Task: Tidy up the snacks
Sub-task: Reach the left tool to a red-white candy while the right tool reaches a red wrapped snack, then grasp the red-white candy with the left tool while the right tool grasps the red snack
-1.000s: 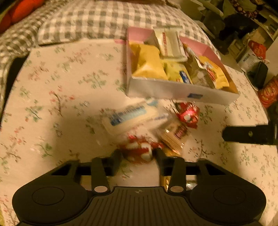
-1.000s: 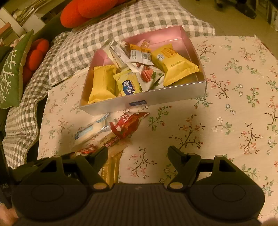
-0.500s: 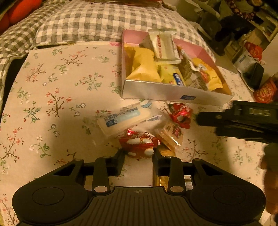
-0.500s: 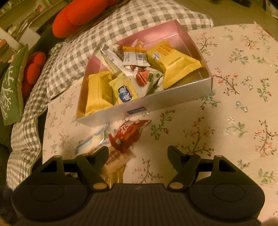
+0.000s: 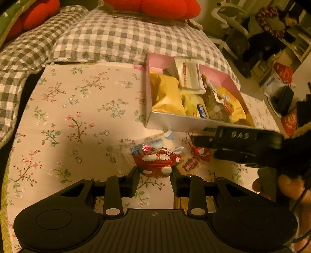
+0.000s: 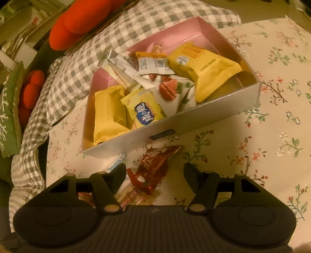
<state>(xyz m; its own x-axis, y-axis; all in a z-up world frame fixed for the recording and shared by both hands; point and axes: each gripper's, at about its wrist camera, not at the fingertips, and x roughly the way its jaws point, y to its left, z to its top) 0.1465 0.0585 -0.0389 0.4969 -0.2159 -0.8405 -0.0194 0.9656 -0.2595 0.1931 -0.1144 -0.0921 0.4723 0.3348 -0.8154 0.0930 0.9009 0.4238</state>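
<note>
Closest to the left camera, clamping the jaws of the left gripper (image 5: 155,171) on a red-and-white packet (image 5: 155,162), pinching its crinkled sides and seeming to hold it just off the tabletop (image 5: 77,109). Judging it light, soft and slippery in its foil, so gripping across the filled middle rather than a loose sealed edge. Just beyond, leaving a blue-and-white packet (image 5: 153,143) and a small brown-labelled packet (image 5: 189,165) lying on the floral cloth. Alongside, having just been narrowing the jaws of the right gripper (image 6: 154,168) around a red wrapper (image 6: 155,161) lying flat, keeping them apart and not yet pressing it. Further on, showing a silver box (image 6: 175,124), pink inside, crowded with yellow and white packets. Farthest, backing onto grey checked bedding (image 5: 126,39) and orange-red cushions (image 5: 155,5).
</note>
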